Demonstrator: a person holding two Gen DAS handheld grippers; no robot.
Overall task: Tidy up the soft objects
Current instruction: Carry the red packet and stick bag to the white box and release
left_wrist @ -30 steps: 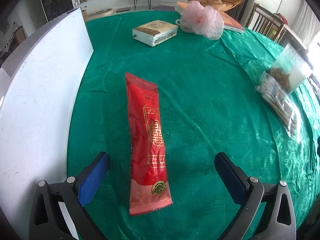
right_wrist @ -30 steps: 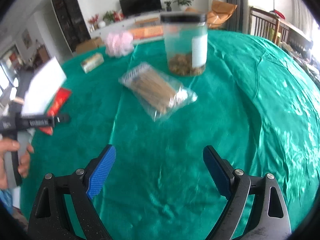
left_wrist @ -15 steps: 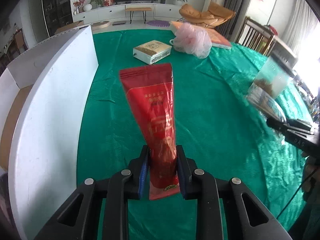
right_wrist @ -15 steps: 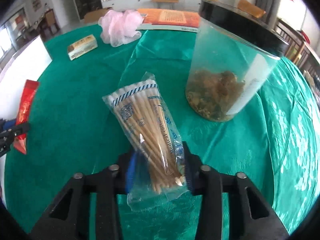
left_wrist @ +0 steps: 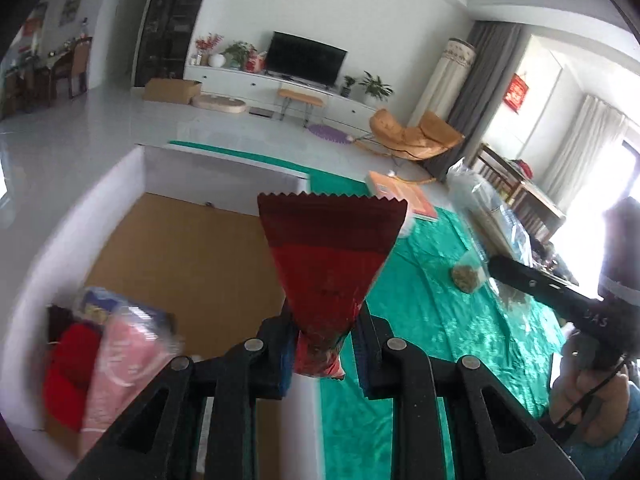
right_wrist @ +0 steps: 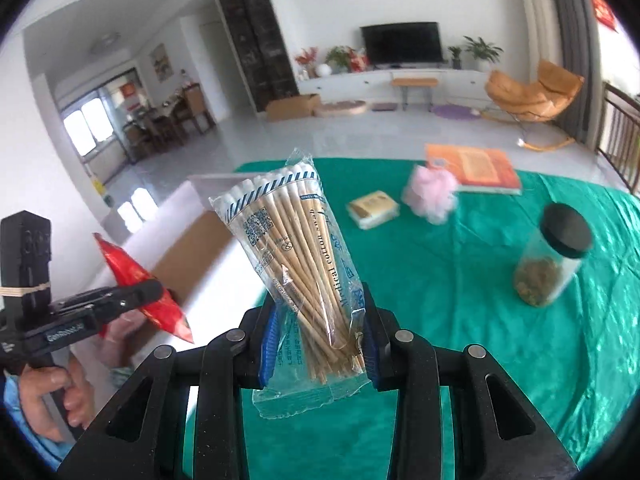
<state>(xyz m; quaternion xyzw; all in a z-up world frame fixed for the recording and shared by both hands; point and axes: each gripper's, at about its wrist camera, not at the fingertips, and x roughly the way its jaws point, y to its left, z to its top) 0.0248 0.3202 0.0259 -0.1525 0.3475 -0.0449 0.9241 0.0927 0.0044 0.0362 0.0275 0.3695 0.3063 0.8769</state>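
Both carries are on: left gripper [left_wrist: 322, 344] jaws pinching the long red foil packet [left_wrist: 326, 268] above the white-walled cardboard box [left_wrist: 188, 256], right gripper [right_wrist: 318, 334] jaws clamping the clear bag of wooden cotton swabs [right_wrist: 298, 264] above the green-clothed desk [right_wrist: 460, 304], release into the box looks next.

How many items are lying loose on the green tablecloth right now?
4: a tan packet, a pink mesh puff beside it, an orange book at the far edge, and a black-lidded jar nearer right. Others may be hidden.

Left hand-held gripper [left_wrist: 324, 344] clamps red packet [left_wrist: 328, 264] above white box [left_wrist: 120, 184].
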